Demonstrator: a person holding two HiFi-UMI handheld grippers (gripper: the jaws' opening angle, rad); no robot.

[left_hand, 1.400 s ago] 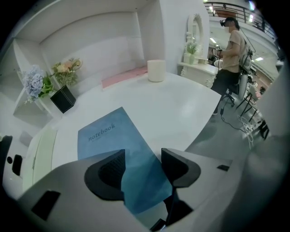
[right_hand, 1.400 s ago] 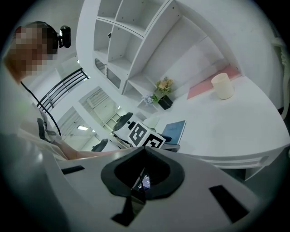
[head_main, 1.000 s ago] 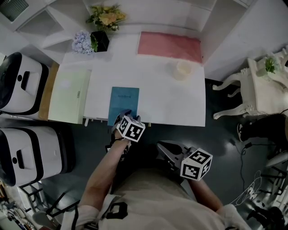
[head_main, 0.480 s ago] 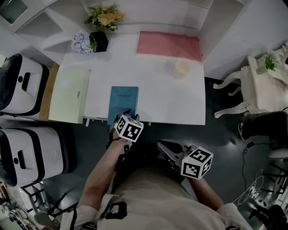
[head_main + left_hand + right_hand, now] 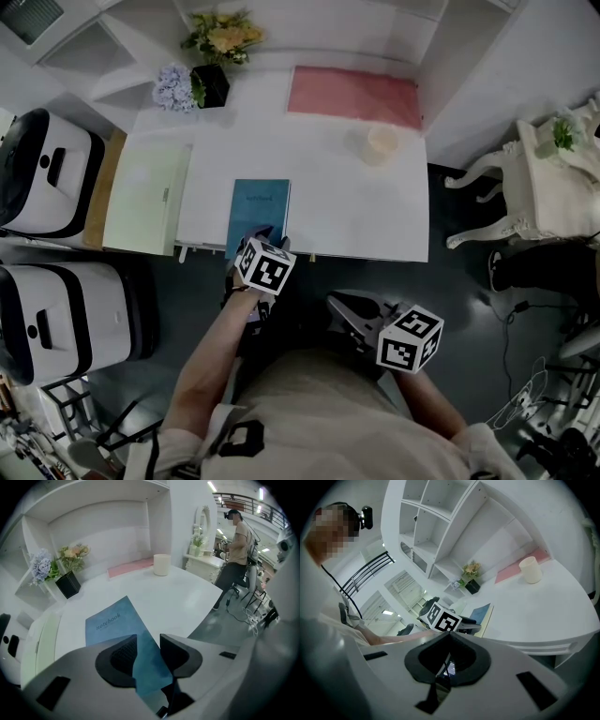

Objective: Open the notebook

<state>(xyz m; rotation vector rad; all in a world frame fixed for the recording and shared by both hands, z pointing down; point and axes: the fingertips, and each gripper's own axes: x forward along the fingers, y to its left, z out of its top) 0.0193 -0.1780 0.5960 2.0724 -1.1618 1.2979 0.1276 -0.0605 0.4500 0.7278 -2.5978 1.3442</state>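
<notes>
Your left gripper [image 5: 147, 645] has just been narrowing its jaws, and the near end of the notebook [image 5: 260, 204] sits in the gap between them. Otherwise little has changed: both hands are about where they were a second ago, and the notebook has not shifted on the desk [image 5: 347, 202].

The left jaws are partly apart. Blue cover shows in the gap between the two dark pads, and you cannot see either pad pressing on it. The gripper points steeply down at the front edge of the desk.

The notebook is teal and closed, and lies flat with its printed title toward the far end. Its near short edge is at the front edge of the desk, left of the middle. A pale green folder [image 5: 145, 197] lies just beside it on your left, not touching it.

Your right gripper [image 5: 447, 634] has its jaws together with nothing in them. It hangs off the desk in front of your body, over the dark floor and well apart from the notebook.

Farther back on the desk stand a white cup [image 5: 382, 145] and a pink mat [image 5: 354, 96]. A black pot of flowers [image 5: 208, 84] sits at the far left corner.
</notes>
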